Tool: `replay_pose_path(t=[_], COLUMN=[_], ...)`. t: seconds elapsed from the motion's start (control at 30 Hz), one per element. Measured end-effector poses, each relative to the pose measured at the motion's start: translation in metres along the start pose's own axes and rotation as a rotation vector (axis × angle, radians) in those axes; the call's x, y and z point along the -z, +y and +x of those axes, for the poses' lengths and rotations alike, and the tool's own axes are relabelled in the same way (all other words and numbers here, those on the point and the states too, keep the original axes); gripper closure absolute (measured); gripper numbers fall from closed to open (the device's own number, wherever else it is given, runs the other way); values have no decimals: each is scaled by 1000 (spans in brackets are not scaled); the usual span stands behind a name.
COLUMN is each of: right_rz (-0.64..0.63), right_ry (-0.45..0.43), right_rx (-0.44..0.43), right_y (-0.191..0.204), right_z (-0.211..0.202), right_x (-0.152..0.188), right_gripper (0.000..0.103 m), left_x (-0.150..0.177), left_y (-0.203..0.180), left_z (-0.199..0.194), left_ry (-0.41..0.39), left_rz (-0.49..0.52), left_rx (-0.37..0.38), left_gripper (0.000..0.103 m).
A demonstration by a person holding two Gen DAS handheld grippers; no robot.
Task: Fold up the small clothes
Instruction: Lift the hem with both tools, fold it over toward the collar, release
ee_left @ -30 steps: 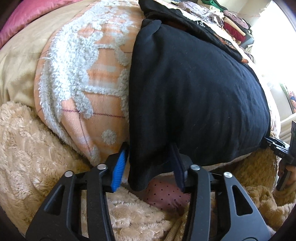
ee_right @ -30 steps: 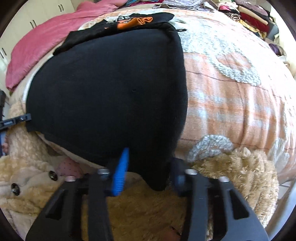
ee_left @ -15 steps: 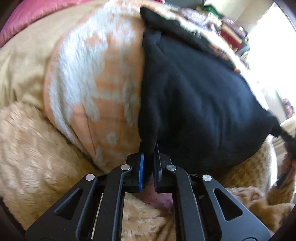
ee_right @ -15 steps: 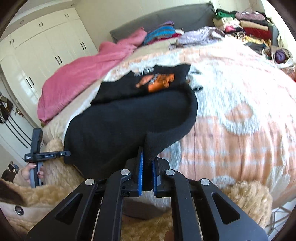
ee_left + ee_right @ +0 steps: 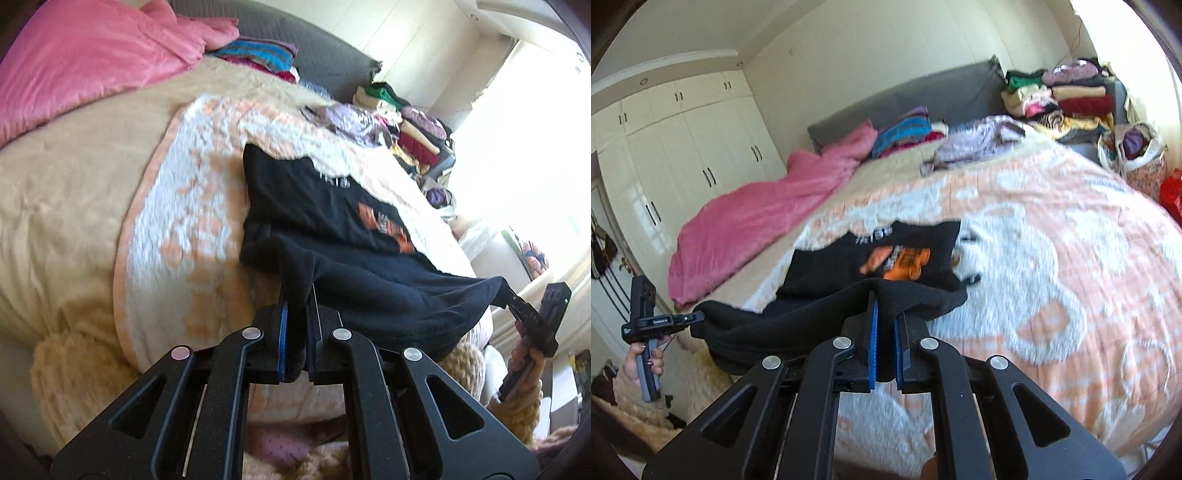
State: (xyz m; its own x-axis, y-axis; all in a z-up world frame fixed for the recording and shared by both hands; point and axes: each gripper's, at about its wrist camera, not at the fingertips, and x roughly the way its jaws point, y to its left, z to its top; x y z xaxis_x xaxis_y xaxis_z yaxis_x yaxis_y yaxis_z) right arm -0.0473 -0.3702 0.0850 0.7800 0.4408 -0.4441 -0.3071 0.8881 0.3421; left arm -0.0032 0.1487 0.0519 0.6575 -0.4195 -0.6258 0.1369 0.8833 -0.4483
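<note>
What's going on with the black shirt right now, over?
Left gripper and right gripper shut on black shirt hem corners. Hem lifted off blanket. Nothing blocking.

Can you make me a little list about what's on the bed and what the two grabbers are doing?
place: bed with an orange and white blanket
main thing: black shirt with an orange picture, partly lifted
left gripper: shut on one near corner of the black shirt
right gripper: shut on the other near corner
near edge: hangs stretched between the two grippers, above the blanket
far part of shirt: lies on the blanket
also on bed: pink cover, pile of clothes by the headboard
step: bottom edge raised, fold not yet laid down
</note>
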Motion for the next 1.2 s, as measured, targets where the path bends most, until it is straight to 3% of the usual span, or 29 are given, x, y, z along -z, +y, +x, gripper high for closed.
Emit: replay_pose_path(t=[0.4,0.67,1.2], right_rz=[-29,-25,-21], right_ry=[-77,-98,-79], right_rx=[48,59,130], right_y=[-1,-5,-12], right_z=[18,36,84], right_x=[-42,-59,-88], right_gripper=[97,97,97], left_x=[-47,-69,-101], left_y=[-22,-30,-36], left_z=[-1,13,46], left_ry=[-145,-195,-200], left_rz=[30,56,103], left_rx=[-7,-64,-128], left_gripper=[101,101,101])
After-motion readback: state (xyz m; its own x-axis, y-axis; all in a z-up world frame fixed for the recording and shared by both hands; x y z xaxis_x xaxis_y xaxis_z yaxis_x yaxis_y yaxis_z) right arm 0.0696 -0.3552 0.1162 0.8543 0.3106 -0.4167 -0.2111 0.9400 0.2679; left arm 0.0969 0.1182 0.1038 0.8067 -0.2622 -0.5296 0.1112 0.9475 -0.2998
